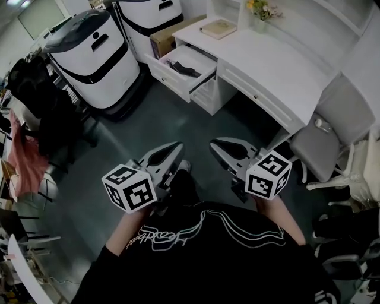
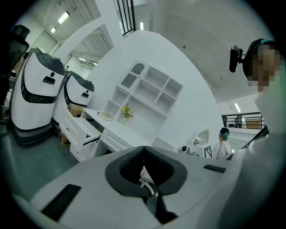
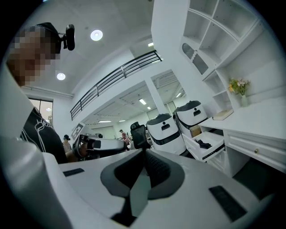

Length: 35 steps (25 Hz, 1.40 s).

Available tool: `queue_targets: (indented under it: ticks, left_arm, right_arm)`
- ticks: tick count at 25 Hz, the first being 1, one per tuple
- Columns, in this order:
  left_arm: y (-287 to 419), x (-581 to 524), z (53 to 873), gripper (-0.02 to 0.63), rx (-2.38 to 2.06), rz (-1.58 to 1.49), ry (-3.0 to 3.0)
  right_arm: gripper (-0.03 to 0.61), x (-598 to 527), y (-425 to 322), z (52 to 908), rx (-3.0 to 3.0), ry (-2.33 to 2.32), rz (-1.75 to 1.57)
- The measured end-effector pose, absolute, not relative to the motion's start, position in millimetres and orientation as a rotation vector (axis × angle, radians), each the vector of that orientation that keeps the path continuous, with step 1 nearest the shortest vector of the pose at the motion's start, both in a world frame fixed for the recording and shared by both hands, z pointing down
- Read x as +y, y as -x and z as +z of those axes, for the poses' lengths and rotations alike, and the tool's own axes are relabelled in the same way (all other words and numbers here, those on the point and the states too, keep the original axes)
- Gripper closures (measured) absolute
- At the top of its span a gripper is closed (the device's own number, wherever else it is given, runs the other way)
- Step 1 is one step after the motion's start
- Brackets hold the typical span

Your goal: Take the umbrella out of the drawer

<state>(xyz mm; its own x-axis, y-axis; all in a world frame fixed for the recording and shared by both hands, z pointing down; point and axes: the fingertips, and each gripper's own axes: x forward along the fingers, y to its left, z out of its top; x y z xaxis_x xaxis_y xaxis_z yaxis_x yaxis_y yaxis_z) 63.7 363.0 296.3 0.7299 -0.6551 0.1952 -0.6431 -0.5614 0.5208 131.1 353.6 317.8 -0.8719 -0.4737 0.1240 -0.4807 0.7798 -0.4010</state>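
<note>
The black folded umbrella (image 1: 183, 69) lies in the open top drawer (image 1: 196, 58) of the white desk (image 1: 279, 65), across the dark floor from me. My left gripper (image 1: 176, 147) and right gripper (image 1: 215, 145) are held side by side in front of my chest, well short of the drawer. Both have their jaws shut with nothing between them. In the right gripper view the right gripper (image 3: 144, 151) points past the drawer (image 3: 215, 150), where the umbrella (image 3: 204, 144) shows as a dark shape. From the left gripper (image 2: 144, 147), the drawer (image 2: 90, 127) is seen at the left.
Two large white machines with black bands (image 1: 89, 53) (image 1: 148, 18) stand left of the desk, with a cardboard box (image 1: 169, 37) between. A lower drawer (image 1: 205, 90) is also pulled out. A grey chair (image 1: 332, 127) stands at the right. A book (image 1: 218, 28) and flowers (image 1: 261, 10) are on the desk.
</note>
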Motion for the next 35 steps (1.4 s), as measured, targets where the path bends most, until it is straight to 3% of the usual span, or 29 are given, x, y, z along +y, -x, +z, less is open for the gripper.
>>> queue_targets:
  ticks: [20,35]
  left_arm:
    - [64,-34,331,0.594,-0.813,0.055,-2.24]
    - [72,-164,368,0.594,-0.818,0.082,-2.194]
  right_arm:
    - [0.526,-27,-15,332,-2.861,-0.994,0.844]
    - [0.523,-162,-25,384,-2.717,-1.041,0.811]
